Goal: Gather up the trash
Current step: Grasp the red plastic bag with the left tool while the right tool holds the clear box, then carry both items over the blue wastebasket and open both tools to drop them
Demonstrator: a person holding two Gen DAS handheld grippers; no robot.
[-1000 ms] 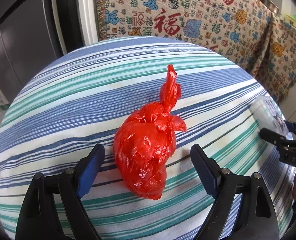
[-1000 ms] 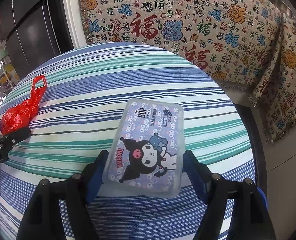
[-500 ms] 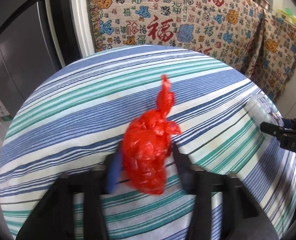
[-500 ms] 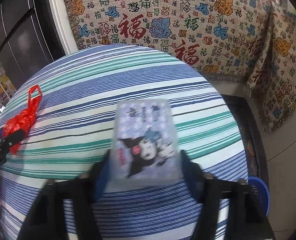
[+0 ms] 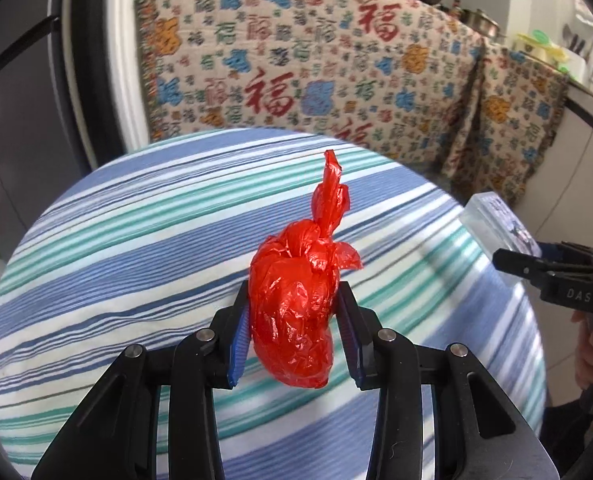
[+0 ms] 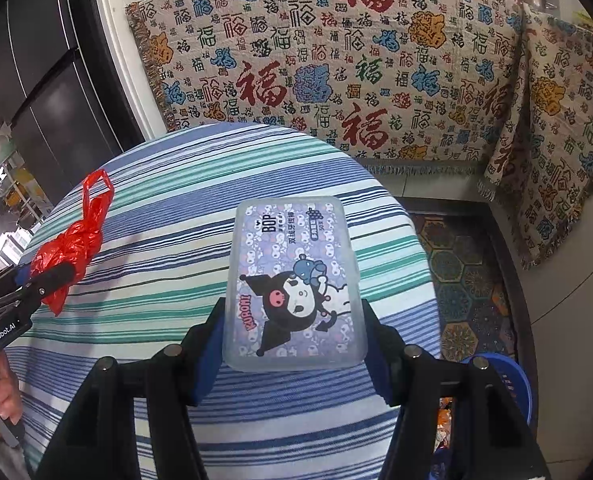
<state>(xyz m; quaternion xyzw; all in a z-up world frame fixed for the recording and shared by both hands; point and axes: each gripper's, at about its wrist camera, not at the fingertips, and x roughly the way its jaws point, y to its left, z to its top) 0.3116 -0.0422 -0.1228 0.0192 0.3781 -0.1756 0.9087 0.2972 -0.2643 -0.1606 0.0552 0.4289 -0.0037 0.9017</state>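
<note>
The left tongs pinch a red bag of trash, tied in a knot. Their blue pads press on its two sides. The fat part of the bag hangs down between the pads, and its twisted tail sticks up and away from the tongs. The bag looks lifted off the striped surface.

The right tongs pinch a flat plastic box with a cartoon picture on it. The pads squeeze its two long sides near the close end. The long way of the box points straight away from the tongs, so most of it sticks out in front. It also seems to be held up above the striped cloth.

From the left view, the right tongs and the box show at the right edge, well apart from the bag.

Now the thing that matters most. A blue bin stands on the floor past the right edge of the surface. Only a bit of it shows, behind the right tongs' arm, low and to the right. Something colorful seems to lie inside. I think the trash goes there. The right hand is much nearer to it. The box only has to swing right and down. The bag has to cross the whole surface first, so I guess the box should go in first.
</note>
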